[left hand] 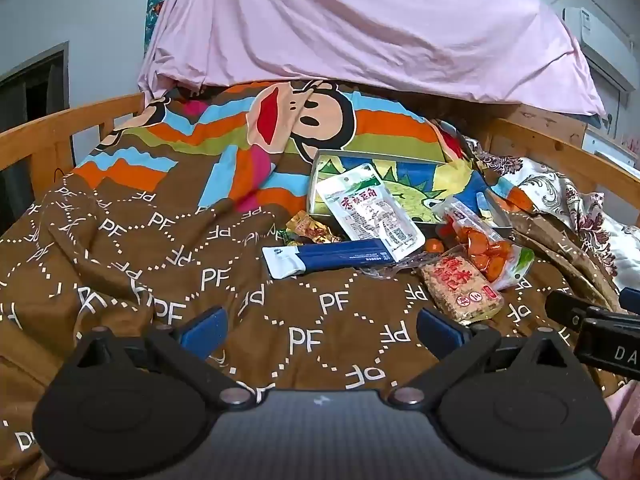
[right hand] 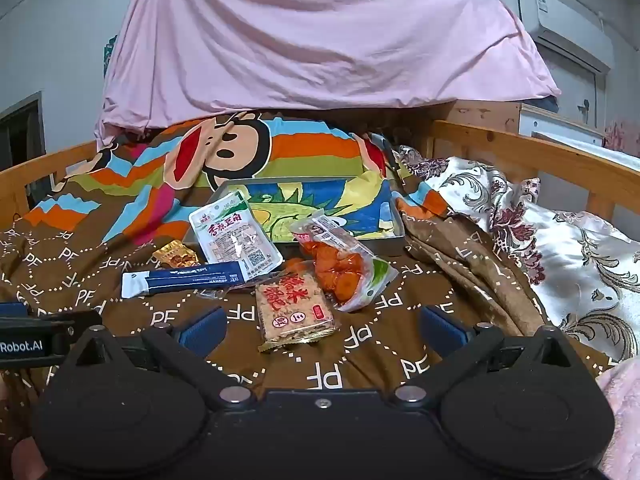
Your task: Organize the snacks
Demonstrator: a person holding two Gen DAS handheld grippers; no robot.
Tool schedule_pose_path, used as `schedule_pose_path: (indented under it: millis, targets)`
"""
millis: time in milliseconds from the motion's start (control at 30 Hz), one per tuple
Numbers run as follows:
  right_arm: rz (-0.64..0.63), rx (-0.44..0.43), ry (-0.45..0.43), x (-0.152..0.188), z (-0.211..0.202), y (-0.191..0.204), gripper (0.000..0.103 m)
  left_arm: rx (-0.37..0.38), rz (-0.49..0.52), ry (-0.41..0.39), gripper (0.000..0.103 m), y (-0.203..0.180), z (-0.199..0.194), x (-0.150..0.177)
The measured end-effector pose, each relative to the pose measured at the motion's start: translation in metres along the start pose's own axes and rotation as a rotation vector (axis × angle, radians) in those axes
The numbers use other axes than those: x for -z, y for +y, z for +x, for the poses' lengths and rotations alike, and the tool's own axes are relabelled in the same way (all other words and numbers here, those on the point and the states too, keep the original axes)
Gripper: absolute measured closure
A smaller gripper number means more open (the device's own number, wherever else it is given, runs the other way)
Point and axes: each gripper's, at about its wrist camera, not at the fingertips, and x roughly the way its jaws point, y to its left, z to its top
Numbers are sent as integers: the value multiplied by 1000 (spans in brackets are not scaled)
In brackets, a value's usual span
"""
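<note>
Left wrist view: the left tool (left hand: 318,330) hovers with its jaws spread wide and nothing between them; the snacks (left hand: 376,236) lie on the bed in front of the tray (left hand: 402,160), none fully sorted.

Right wrist view: the right tool (right hand: 322,328) is likewise spread wide and holds nothing; only the white packet (right hand: 234,236) leans on the tray's rim, so sorting has barely begun.

Left gripper (left hand: 320,330), right gripper (right hand: 320,328): jaws wide apart, empty, tilted downward.

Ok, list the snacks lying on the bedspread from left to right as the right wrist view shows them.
Blue stick packet → small gold candy wrapper → white pouch with red lettering → rice cracker bar → clear bag of orange pieces. The tray lies behind them.
</note>
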Motion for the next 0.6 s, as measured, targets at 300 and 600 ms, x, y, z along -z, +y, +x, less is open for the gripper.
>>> schedule_pose_path:
  millis: [300,600]
  targets:
    - [2,-6,0,0,0,-1,0,1,5,-4,0,5,-2,14]
    - [3,-5,0,0,0,0,1,5,0,19,0,6,-1,14]
